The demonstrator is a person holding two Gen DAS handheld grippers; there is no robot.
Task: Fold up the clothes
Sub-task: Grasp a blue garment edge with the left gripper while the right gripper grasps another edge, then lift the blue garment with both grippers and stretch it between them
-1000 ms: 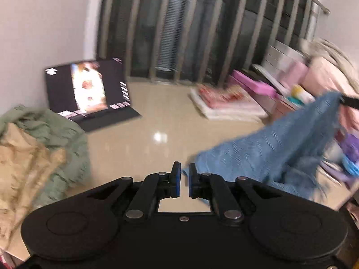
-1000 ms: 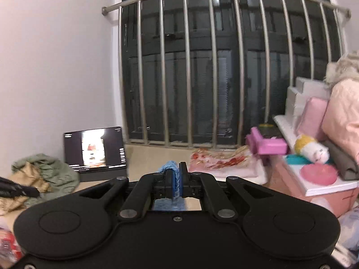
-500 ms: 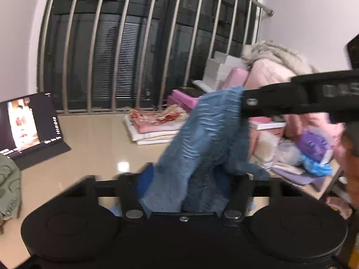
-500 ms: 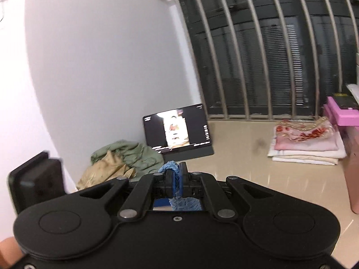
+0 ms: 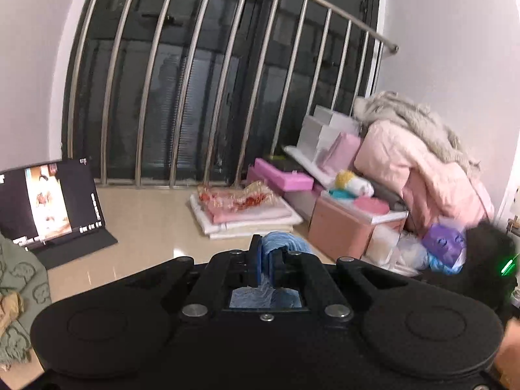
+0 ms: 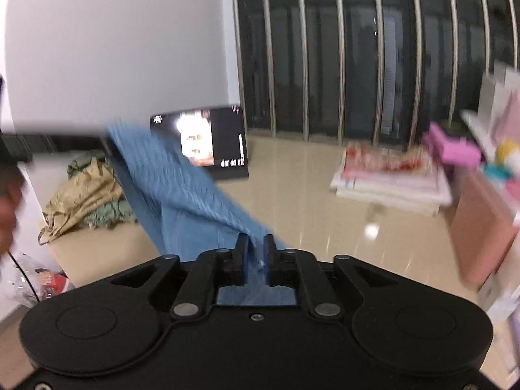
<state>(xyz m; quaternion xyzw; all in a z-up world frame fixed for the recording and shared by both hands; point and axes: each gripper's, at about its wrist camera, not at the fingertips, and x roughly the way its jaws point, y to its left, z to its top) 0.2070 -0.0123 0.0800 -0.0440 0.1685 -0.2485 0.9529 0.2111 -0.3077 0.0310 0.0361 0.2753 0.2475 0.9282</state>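
The blue ribbed knit garment (image 6: 182,188) hung in the air above the tiled floor (image 6: 325,214), stretched between both tools. The left gripper (image 5: 266,260) was clamped on a bunched fold of it; the right gripper (image 6: 255,253) pinched another edge, its jaws nearly together on the cloth. It looked soft, light and limp, likely to sag and stretch rather than hold shape, so corners or a hem seemed the surest places to grip, not the loose middle
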